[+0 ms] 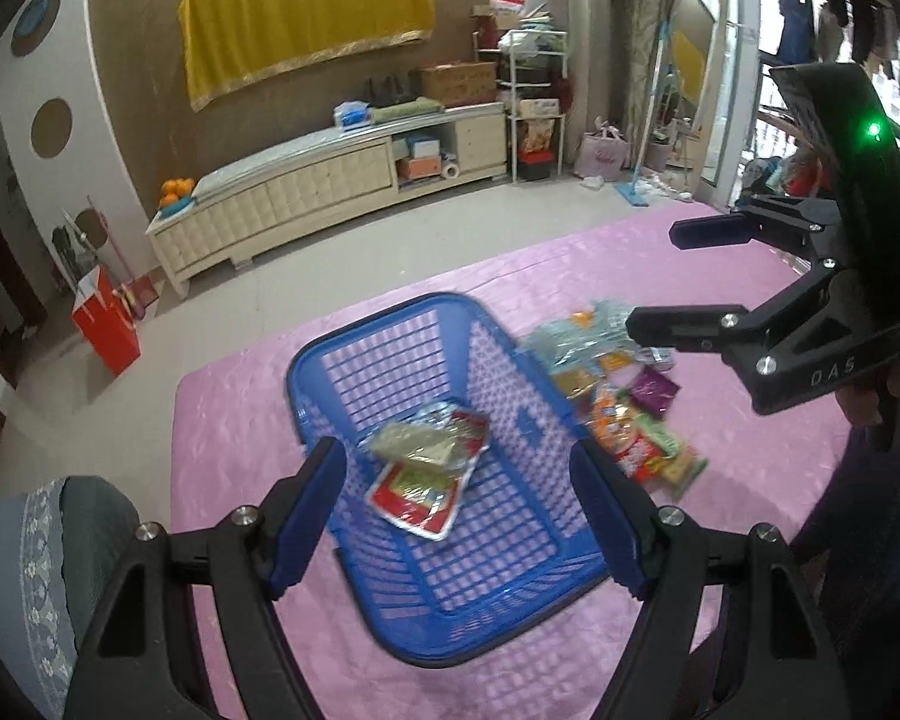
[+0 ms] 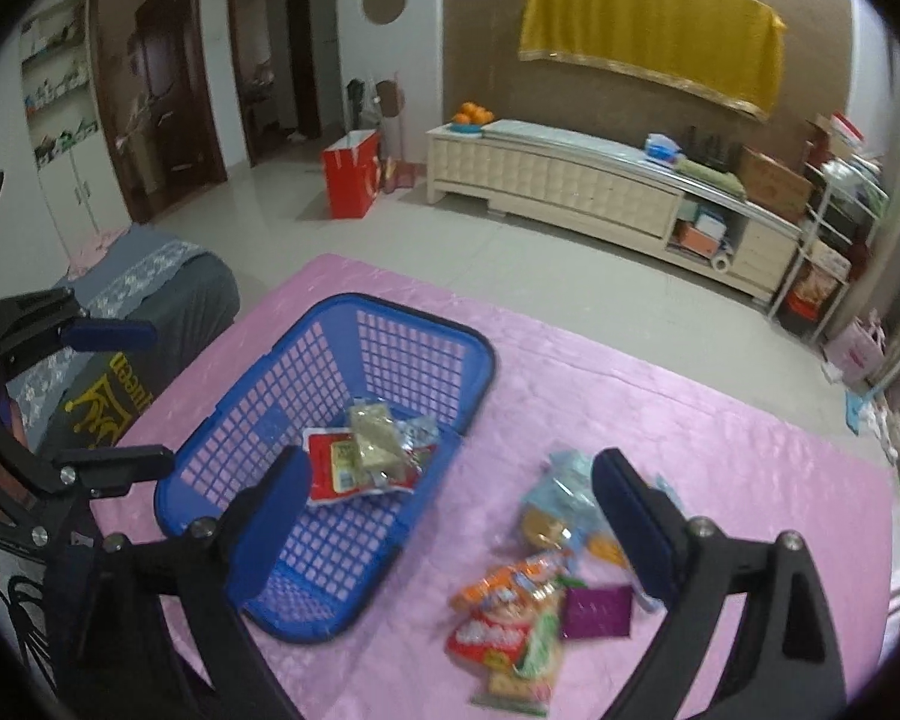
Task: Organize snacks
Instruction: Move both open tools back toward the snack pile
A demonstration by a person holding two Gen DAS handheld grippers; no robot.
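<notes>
The pink table (image 2: 660,420) carries all task items; its far edge and far-left corner border bare floor, with a cream cabinet (image 2: 570,180) well beyond. To the left, a grey upholstered seat (image 2: 168,282) stands just beside the table edge. The pink surface to the right of and beyond the snacks is unoccupied. The blue basket (image 1: 390,354) sits left of centre, its long axis running from near to far and angled slightly across the table; its open top faces up. Inside it lie a red-bordered packet (image 1: 420,492) and a pale clear-wrapped packet (image 1: 414,441), the pale one overlapping the red one, both toward the far half of the floor grid. The loose snack pile (image 2: 528,606) lies on the table right of the basket, apart from its rim: orange, red, green and purple packets near, light-blue wrappers farther. The left gripper (image 1: 456,510) hangs above the basket, jaws apart, nothing between them. The right gripper (image 2: 450,522) hangs above the gap between basket and pile, jaws spread wide and empty.
</notes>
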